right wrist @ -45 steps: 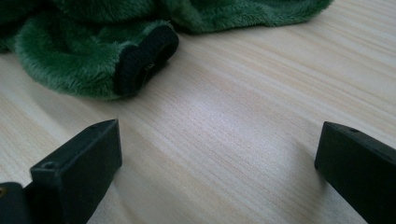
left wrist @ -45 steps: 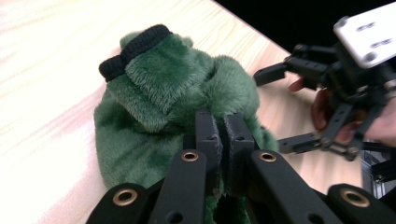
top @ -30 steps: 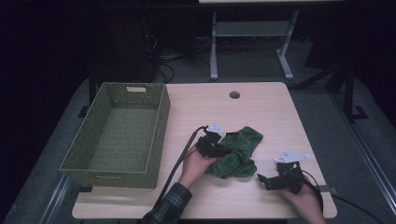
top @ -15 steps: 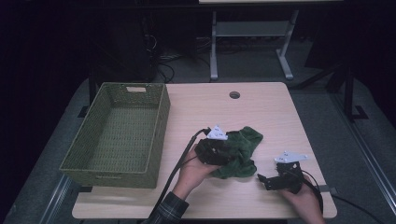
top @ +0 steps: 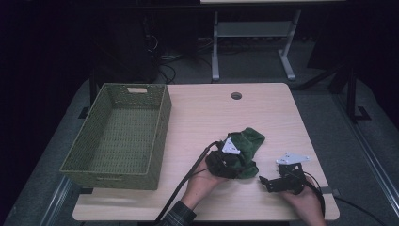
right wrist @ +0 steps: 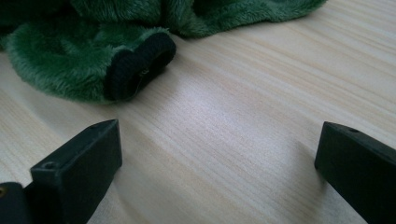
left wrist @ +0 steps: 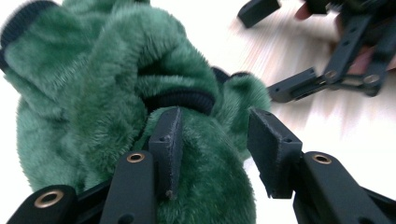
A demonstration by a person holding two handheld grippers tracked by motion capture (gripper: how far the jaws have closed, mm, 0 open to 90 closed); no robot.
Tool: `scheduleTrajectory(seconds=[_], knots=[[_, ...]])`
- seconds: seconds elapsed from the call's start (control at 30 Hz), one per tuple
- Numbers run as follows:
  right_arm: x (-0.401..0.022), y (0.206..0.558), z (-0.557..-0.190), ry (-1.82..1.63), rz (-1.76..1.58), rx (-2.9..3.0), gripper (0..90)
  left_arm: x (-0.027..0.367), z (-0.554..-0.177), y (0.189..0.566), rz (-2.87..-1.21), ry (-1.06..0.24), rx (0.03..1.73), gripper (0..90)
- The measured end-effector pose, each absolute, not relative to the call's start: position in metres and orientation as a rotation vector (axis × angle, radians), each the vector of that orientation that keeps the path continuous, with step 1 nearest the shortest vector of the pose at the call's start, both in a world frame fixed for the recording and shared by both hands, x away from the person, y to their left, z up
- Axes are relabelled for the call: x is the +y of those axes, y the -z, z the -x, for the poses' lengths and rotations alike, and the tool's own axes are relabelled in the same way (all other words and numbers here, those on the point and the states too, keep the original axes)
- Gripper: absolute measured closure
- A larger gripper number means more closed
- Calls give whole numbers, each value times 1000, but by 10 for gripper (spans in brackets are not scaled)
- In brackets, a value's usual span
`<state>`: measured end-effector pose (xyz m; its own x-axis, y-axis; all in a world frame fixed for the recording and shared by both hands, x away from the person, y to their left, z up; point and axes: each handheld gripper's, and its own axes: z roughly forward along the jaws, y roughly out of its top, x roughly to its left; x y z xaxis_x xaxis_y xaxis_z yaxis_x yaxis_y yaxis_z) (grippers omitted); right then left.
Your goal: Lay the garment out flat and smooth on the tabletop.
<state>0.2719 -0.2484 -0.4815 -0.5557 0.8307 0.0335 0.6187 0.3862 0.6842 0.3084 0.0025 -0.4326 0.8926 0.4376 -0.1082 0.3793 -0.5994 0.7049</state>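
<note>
Green fuzzy fleece garment [left wrist: 112,98] bulges between the left gripper [left wrist: 219,154]'s just-opened, half-spread jaws — unpinched, it could slip free, while the right gripper [right wrist: 215,154]'s fingers gape wide over bare wood.

The high view looks forward and down from above the person's side, taking in the whole tabletop [top: 263,117], with the woven basket [top: 117,136] at left of the frame and forearms entering at the bottom. The left gripper view rides low on the left claw [left wrist: 215,149] and looks along its jaws, pressed close against the green fleece garment [left wrist: 107,84]. The right gripper view sits just above the wood, facing the same garment [right wrist: 70,65] at its upper left. All three views share that garment.
</note>
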Motion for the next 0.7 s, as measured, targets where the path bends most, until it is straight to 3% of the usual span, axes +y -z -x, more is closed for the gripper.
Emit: scheduleTrajectory(seconds=[0.13, 0.27, 0.33, 0.63, 0.7], knots=[[-247, 479, -270, -951, -1250, 2343, 71, 1, -312, 442, -2317, -122, 603, 573], [-247, 477, -268, -953, -1247, 2352, 145, 4, -314, 444, -2318, -104, 619, 782], [-247, 476, -267, -949, -1244, 2358, 163, 6, -314, 441, -2313, -95, 615, 840], [-239, 463, -263, -1115, -1172, 2395, 255, 13, -312, 422, -2242, -57, 606, 854], [-235, 462, -263, -1160, -1162, 2410, 322, 15, -312, 416, -2239, -61, 595, 854]])
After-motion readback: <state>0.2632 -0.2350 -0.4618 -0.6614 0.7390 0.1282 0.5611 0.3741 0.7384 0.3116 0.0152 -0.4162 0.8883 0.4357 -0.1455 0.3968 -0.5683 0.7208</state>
